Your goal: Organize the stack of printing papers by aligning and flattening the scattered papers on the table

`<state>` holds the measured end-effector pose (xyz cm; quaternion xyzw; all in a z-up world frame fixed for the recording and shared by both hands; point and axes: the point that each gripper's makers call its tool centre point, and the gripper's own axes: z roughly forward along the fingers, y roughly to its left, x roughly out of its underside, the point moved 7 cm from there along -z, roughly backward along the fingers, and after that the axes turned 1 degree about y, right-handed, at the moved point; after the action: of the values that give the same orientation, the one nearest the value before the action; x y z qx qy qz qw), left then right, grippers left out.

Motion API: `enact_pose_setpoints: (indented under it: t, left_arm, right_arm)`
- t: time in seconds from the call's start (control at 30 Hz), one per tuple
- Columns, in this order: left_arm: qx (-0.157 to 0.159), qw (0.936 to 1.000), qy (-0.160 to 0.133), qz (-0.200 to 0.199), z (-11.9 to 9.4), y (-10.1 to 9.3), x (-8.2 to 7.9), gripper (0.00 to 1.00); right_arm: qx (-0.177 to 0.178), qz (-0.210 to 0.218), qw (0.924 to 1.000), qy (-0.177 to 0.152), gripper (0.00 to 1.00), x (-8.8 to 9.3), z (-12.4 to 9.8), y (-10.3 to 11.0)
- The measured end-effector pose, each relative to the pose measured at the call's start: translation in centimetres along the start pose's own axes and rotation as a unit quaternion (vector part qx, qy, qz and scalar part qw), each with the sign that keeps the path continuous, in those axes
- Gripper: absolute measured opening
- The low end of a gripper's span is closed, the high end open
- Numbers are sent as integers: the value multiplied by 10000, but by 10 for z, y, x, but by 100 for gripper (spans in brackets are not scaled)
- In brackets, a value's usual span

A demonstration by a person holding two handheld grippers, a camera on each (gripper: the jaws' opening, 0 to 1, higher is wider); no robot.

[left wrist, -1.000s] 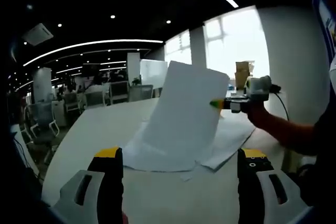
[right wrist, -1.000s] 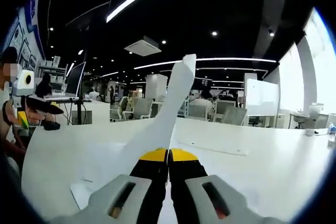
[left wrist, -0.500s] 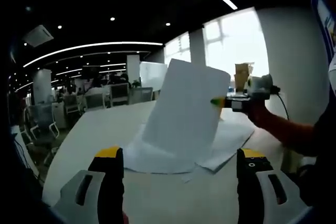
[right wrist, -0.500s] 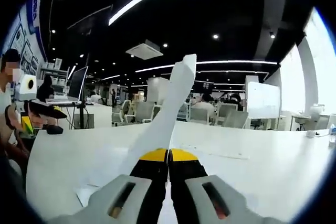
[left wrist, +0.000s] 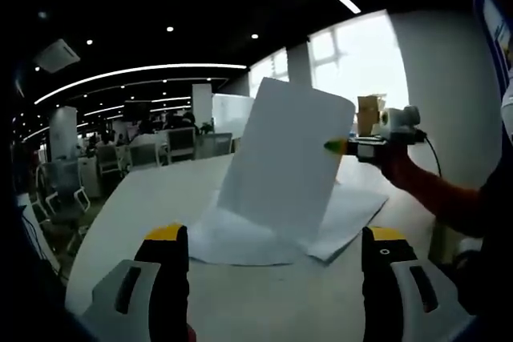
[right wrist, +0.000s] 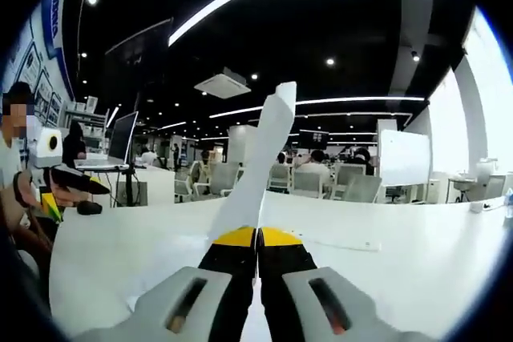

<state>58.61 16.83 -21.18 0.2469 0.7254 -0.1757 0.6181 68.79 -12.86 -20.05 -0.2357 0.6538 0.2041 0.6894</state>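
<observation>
My right gripper [right wrist: 257,237] is shut on the edge of a single white sheet [right wrist: 261,158], which rises edge-on from its yellow tips. In the left gripper view the same sheet [left wrist: 287,158] stands tilted in the air above the table, pinched at its right edge by the right gripper [left wrist: 337,146]. Below it a loose, fanned stack of white papers [left wrist: 346,212] lies on the white table [left wrist: 136,198]. My left gripper [left wrist: 275,236] is open near the table's front, short of the stack, with nothing between its jaws. It also appears at the left in the right gripper view [right wrist: 64,186].
A person's hand and forearm [left wrist: 437,194] hold the right gripper. A person sits at the left edge [right wrist: 16,166]. Office chairs [left wrist: 72,182] and desks stand beyond the table. A bright window and a pillar [left wrist: 445,86] are at the right.
The right gripper has lifted the sheet a little higher and farther right, so its lower edge now hangs off the stack. The left gripper has stayed put and open.
</observation>
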Motion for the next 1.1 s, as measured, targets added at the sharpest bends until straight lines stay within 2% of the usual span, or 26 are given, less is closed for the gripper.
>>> enact_pose_setpoints:
  t: [0.8,1.1]
  left_arm:
    - [-71,9999,-34,96,-3,2,-7,91]
    - [-72,9999,-11,85,-2,3,-5,91]
  right_arm:
    - [-242,17,9989,-404,0,-38,-17,12]
    - [-441,-48,9982,-415,0,-52,-25,22]
